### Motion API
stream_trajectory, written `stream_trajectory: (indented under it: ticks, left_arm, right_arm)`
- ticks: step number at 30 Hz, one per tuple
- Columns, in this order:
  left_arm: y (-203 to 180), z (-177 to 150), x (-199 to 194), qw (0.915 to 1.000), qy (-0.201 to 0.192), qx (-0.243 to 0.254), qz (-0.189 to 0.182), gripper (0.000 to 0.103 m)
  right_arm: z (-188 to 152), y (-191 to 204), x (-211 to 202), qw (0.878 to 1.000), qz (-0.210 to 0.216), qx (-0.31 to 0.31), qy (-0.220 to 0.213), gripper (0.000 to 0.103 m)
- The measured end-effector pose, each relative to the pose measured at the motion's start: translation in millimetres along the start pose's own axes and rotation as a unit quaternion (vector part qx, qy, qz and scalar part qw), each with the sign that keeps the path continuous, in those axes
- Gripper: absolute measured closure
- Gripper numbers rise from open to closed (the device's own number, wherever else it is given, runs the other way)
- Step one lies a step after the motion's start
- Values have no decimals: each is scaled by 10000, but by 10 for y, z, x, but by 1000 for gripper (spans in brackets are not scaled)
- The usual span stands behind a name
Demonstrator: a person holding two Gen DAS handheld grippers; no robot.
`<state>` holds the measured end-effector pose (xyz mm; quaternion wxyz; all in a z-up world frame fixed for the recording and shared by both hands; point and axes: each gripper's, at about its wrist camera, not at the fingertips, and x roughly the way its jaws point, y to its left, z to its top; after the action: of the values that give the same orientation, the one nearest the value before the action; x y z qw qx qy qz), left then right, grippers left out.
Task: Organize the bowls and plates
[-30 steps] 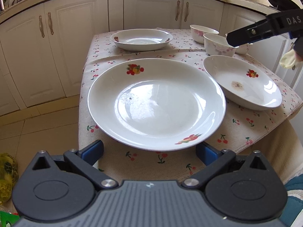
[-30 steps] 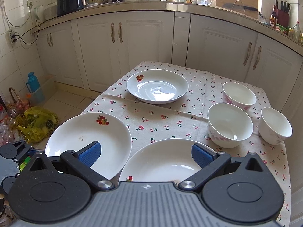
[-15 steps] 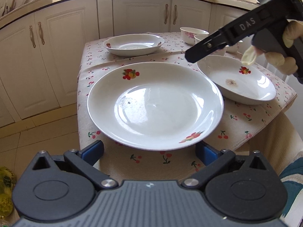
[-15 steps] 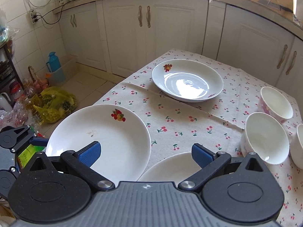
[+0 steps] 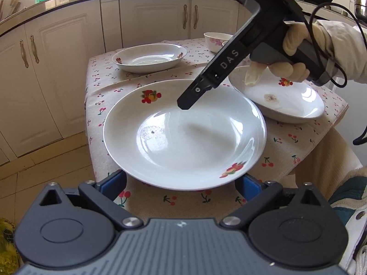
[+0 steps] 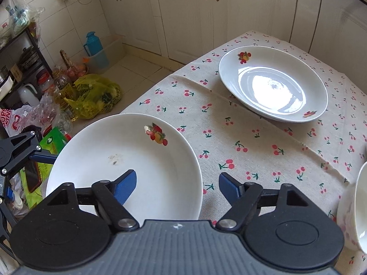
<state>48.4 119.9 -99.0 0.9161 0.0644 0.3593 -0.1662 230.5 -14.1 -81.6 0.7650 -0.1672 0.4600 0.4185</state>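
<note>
Right gripper [image 6: 177, 184] open wide, blue fingers [image 6: 125, 184] spread, nothing held. It hangs over the near plate [image 6: 119, 160]: one blue pad above the plate's bowl, the other above the cloth just past the plate's rim. In the left wrist view the same gripper [image 5: 187, 103] shows as a black arm marked DAS, tip low over the plate's [image 5: 183, 135] far half; touching or not, cannot tell. A gloved hand [image 5: 296, 52] grips its handle, cable trailing off.

Left gripper [image 5: 181, 186] also open wide, empty, blue pads at either side of the near rim of the same plate, low at the table edge; contact with the rim cannot be told.

Near plate: white, fruit decals on the rim, small dark speck in the bowl, sits at the table's [image 5: 160, 201] front corner on a cherry-print tablecloth [image 6: 252, 149], rim slightly past the edge.

Second plate [image 5: 279, 100] just to the right of it, rims very close, brownish mark in its centre. Third plate [image 5: 149, 57] farther back, well apart from the near one; in the right wrist view [image 6: 273, 82] it shows bright glare. Small flower-print bowl [image 5: 215, 41] behind, partly hidden by the gripper arm. Another bowl's [image 6: 357, 210] edge at the right wrist view's right border.

Around: white cabinets [image 5: 156, 16], tiled floor [image 6: 142, 73], yellow bag [image 6: 91, 96], blue bottle [image 6: 93, 42].
</note>
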Motion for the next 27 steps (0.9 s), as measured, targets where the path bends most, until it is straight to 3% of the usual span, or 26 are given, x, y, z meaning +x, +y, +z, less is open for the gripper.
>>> stream_trajectory:
  ticks: [6,10,27]
  left_arm:
    - [-8,47,13,9999,62,93,-51,4]
    - [2,81,22,9999,99,99,-24,5]
    - [229,458,439,9994,-57,327,-52,5]
  right_arm:
    - [22,-25,74,9996,280,-32,68,39]
    - [23,-59,62,9993,356,76,28,39]
    - [259,-479,119,9991,-117,356,-191,39]
